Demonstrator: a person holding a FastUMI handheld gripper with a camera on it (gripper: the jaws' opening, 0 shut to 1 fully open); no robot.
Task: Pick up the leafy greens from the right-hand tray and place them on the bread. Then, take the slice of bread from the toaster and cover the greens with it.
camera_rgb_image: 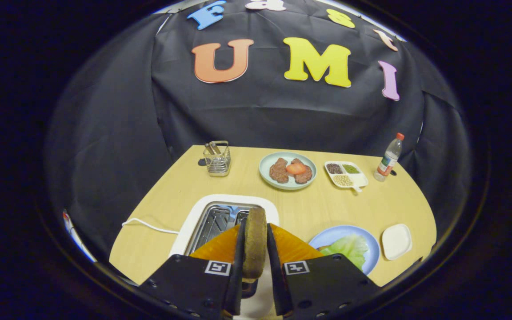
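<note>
Nearest, the gripper point(254, 242) has its two black fingers point(238, 262) drawn in narrow, both pressing the flat faces of an upright slice of bread point(255, 242) held on edge between them. Just beyond and under the slice stands the white toaster point(194, 222), its metal slots open to view, a white cord point(149, 226) trailing off its far side across the table point(318, 204).

That pale wooden table carries everything else, with black cloth hanging behind it as the booth's wall. Beside the fingers, on the opposite side from the cord, a blue plate point(371, 253) holds leafy greens point(348, 248), which seem to lie over something brown at their edge; what it is cannot be told. Just beside that plate sits a small white dish point(396, 241).

Further back, a pale green plate point(266, 171) bears two brown patties with a red tomato slice point(295, 168) between them. Near it is a white divided tray point(360, 178) with dark, green and pale grains in separate compartments, then a clear bottle point(389, 159) with a red cap. A wire basket point(217, 160) of utensils stands behind the toaster.
</note>
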